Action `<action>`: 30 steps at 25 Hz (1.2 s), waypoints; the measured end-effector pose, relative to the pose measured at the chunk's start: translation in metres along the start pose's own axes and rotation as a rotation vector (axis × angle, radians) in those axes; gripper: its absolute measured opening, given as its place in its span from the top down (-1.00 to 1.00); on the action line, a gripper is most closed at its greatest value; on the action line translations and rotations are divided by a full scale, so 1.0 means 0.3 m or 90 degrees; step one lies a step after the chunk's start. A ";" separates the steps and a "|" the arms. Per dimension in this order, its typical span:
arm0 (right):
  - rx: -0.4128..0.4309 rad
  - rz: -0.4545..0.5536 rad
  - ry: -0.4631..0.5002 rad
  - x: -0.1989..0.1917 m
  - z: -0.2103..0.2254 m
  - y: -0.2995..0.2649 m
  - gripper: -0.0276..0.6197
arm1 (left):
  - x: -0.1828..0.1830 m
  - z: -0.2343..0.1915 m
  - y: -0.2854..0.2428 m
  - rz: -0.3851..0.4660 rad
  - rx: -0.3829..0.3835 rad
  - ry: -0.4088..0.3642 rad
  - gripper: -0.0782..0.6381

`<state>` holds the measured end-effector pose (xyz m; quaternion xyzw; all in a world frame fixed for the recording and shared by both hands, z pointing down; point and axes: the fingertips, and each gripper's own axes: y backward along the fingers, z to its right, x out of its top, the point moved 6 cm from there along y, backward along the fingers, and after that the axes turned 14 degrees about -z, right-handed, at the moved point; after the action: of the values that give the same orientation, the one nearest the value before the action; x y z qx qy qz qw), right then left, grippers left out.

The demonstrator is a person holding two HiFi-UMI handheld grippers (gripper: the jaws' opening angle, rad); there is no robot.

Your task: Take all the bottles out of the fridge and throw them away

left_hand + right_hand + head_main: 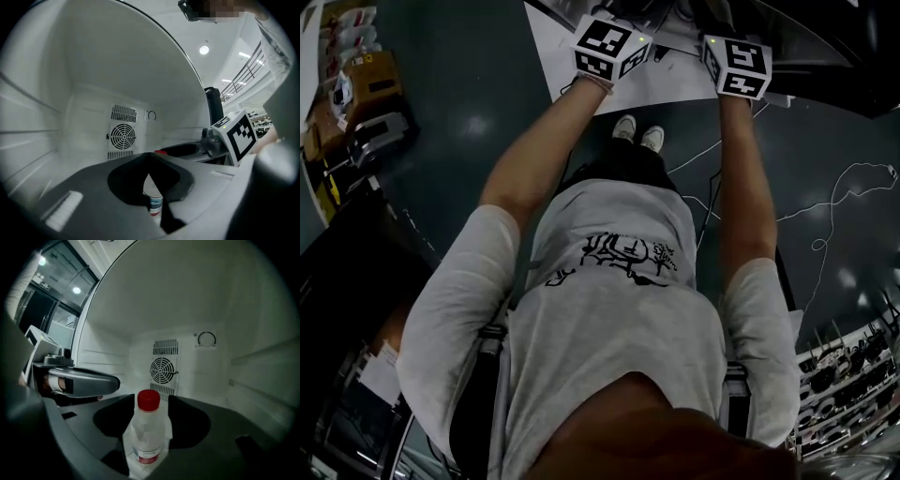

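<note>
A clear plastic bottle [149, 432] with a red cap and a red-and-blue label stands upright on the white fridge floor. My right gripper [150, 398] is open, one jaw on each side of the bottle with a little white showing between. My left gripper [150, 157] is shut, its tips meeting, with nothing held. Through the slit below the tips I see the same bottle [154, 204] farther in, beside the right gripper [187, 150]. In the right gripper view the left gripper [82, 381] lies apart to the left. The head view shows only both marker cubes.
The fridge's white back wall has a round fan grille [164, 369], and ribbed side walls close in on both sides. In the head view, thin cables [825, 202] trail over the dark floor, with cluttered shelving [356, 94] at the left.
</note>
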<state>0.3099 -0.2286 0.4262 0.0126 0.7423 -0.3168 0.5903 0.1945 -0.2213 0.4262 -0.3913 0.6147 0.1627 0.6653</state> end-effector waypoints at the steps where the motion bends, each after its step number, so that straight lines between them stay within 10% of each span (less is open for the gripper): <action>1: 0.002 0.001 0.003 0.002 -0.002 -0.012 0.31 | -0.002 -0.008 -0.008 -0.002 0.002 0.000 0.76; 30: 0.068 0.018 0.033 0.170 -0.162 0.407 0.42 | 0.194 0.176 0.340 0.049 -0.013 0.032 0.76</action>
<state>0.3002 -0.1257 0.3306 0.0629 0.7393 -0.3473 0.5735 0.1711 -0.1332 0.3353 -0.3782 0.6442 0.1845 0.6387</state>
